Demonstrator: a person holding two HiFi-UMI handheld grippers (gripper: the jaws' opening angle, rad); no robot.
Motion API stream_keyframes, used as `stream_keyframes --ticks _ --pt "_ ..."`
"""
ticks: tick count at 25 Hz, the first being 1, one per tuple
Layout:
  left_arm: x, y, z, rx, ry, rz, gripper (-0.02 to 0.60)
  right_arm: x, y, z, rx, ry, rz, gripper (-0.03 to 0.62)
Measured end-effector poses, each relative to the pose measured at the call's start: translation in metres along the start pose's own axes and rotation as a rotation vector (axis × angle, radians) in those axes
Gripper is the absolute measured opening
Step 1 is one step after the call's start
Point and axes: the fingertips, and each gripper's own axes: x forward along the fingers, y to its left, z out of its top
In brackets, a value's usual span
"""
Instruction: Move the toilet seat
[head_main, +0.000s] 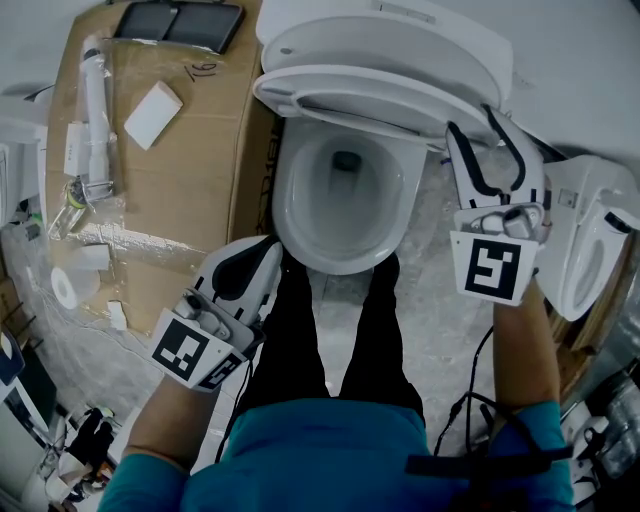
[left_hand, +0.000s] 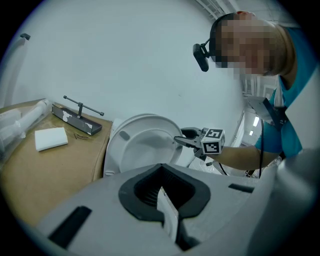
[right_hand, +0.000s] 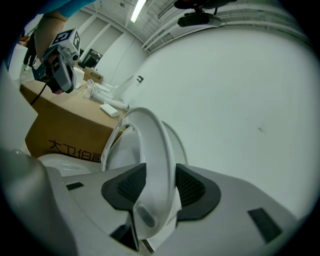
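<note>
**Teal shirt (head_main: 330, 450), left gripper (head_main: 258, 250) (left_hand: 160, 167), right gripper (head_main: 480, 125) (right_hand: 160, 170), raised seat (head_main: 340, 95) (left_hand: 145, 145) (right_hand: 155, 150)**

1. Person. The shirt fills the bottom of the head view. Black trousers (head_main: 300, 330) stand before the bowl (head_main: 340, 200), one foot on either side of its front.

2. left gripper. It is held low at the bowl's front left, just beside it and apart from it. Jaws are clenched together and empty. Its marker cube (head_main: 190, 350) sits at the rear.

3. right gripper. It is held at the seat's right edge. Jaws are released and stand apart, with the seat's rim between them. The pads lie close on either side, but no squeeze shows.

4. seat. A white ring, tipped up nearly upright in front of the lid (head_main: 400, 45). Whether the two touch cannot be told. The bowl below is uncovered.

5. box (head_main: 170, 160). Cardboard, just left of the bowl. It carries a white block (head_main: 152, 115) (left_hand: 51, 138) and a white pipe (head_main: 95, 100), set well apart.

6. roll (head_main: 68, 287). White, lying on its side near the box's front corner.

7. floor (head_main: 440, 300). Grey and mottled.

8. second toilet (head_main: 590, 240). White, at the right edge, just beside the right gripper.
</note>
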Motion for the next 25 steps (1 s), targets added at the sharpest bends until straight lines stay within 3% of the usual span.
stream_keyframes --ticks 25 --pt "0.001 0.011 0.000 0.005 0.014 0.012 -0.008 0.033 -0.034 -0.007 -0.013 0.039 -0.112 0.196"
